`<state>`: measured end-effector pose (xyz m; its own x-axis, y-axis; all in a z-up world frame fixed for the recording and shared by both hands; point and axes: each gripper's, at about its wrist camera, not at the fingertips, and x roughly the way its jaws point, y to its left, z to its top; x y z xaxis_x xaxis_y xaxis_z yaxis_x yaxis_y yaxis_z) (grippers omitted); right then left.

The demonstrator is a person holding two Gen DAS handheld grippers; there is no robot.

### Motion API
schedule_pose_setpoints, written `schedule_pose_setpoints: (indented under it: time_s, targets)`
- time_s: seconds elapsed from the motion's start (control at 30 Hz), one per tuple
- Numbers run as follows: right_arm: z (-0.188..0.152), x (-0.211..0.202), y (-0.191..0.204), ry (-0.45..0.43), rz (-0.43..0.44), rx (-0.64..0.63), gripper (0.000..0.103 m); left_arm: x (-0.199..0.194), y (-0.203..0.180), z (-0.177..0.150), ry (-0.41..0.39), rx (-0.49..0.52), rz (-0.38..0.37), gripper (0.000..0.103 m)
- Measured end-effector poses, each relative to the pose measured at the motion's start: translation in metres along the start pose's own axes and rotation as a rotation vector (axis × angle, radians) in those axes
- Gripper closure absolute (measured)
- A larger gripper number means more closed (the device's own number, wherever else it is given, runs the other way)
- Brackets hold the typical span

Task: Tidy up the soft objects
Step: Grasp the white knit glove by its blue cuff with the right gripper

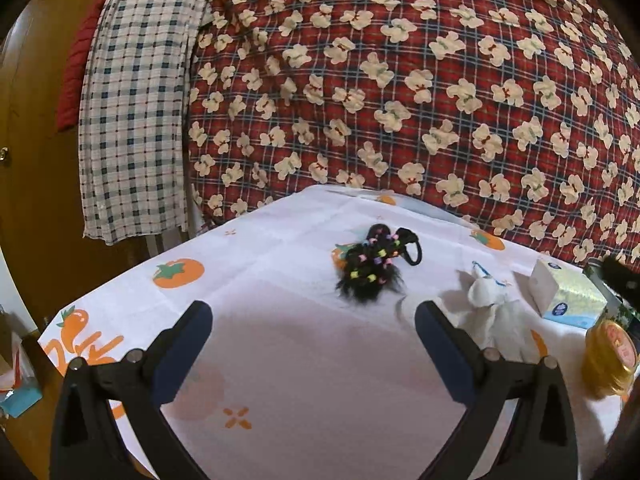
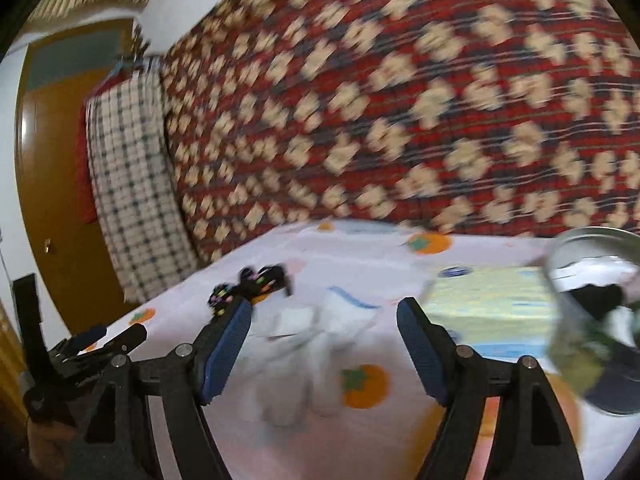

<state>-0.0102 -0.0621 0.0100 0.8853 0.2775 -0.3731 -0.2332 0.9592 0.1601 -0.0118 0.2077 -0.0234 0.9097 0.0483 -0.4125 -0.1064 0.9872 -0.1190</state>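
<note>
Sorting looks barely begun: the black fuzzy hair tie (image 1: 370, 270) with coloured beads and the white plush toy (image 1: 494, 310) lie loose on the table (image 1: 280, 360), the toy just right of the hair tie, between it and the tissue box (image 1: 566, 294). Left hand-held gripper (image 1: 314, 320) points slightly downward at the hair tie, jaws wide, empty. Right hand-held gripper (image 2: 324, 318), blurred, hangs over the toy, jaws spread and holding nothing.
</note>
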Motion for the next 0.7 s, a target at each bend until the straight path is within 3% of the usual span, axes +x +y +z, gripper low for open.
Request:
schedule_pose_setpoints:
  time_s: [0.13,0.3,0.47,0.57,0.6,0.67,0.7]
  targets:
    - [0.004,0.050,0.019,0.114,0.002,0.034,0.026,0.002,0.015,0.001,0.012,-0.007,0.004,0.001]
    - [0.003,0.100,0.009,0.240,-0.065,0.166,0.026,0.003,0.033,0.002,0.018,-0.015,0.022,0.001]
    - [-0.006,0.146,0.002,0.393,-0.146,0.174,0.026,0.007,0.047,0.003,0.027,-0.031,0.030,0.001]
    - [-0.007,0.151,-0.002,0.403,-0.136,0.185,0.027,0.011,0.051,0.003,0.036,-0.045,0.025,0.001]
    - [-0.007,0.152,-0.002,0.408,-0.123,0.181,0.031,0.012,0.052,0.002,0.039,-0.049,0.022,0.001]
    - [-0.008,0.152,-0.005,0.416,-0.149,0.166,0.061,0.015,0.051,0.003,0.048,-0.061,0.010,0.001]
    - [-0.007,0.152,-0.007,0.418,-0.146,0.161,0.069,0.017,0.050,0.003,0.052,-0.062,0.003,0.001]
